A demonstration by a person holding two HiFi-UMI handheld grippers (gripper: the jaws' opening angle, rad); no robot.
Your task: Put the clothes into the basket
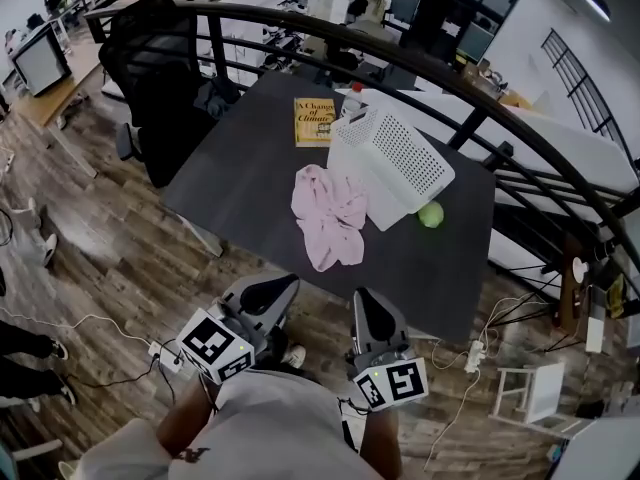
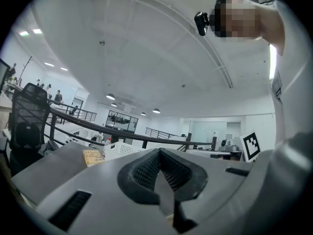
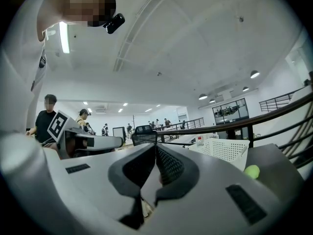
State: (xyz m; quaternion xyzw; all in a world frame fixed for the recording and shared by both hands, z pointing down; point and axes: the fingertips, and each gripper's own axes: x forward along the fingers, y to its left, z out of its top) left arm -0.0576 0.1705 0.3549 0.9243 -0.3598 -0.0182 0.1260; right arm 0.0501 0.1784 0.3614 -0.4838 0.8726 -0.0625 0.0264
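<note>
A crumpled pink garment (image 1: 330, 213) lies on the dark table (image 1: 250, 183), near its front half. Just right of it a white perforated basket (image 1: 395, 163) rests tilted on the tabletop; it also shows as the basket (image 3: 222, 150) in the right gripper view and the basket (image 2: 120, 148) in the left gripper view. Both grippers hang close to the person's body, short of the table's near edge. My left gripper (image 1: 265, 293) is shut with nothing between its pads (image 2: 146, 168). My right gripper (image 1: 373, 318) is likewise shut and empty, its pads (image 3: 168, 163) meeting.
A yellow book (image 1: 314, 121) lies at the table's far side, and a green ball (image 1: 430, 214) sits beside the basket. A black office chair (image 1: 155, 78) stands left of the table. A curved black railing (image 1: 470, 98) runs behind. Cables and a power strip (image 1: 475, 353) lie on the wooden floor.
</note>
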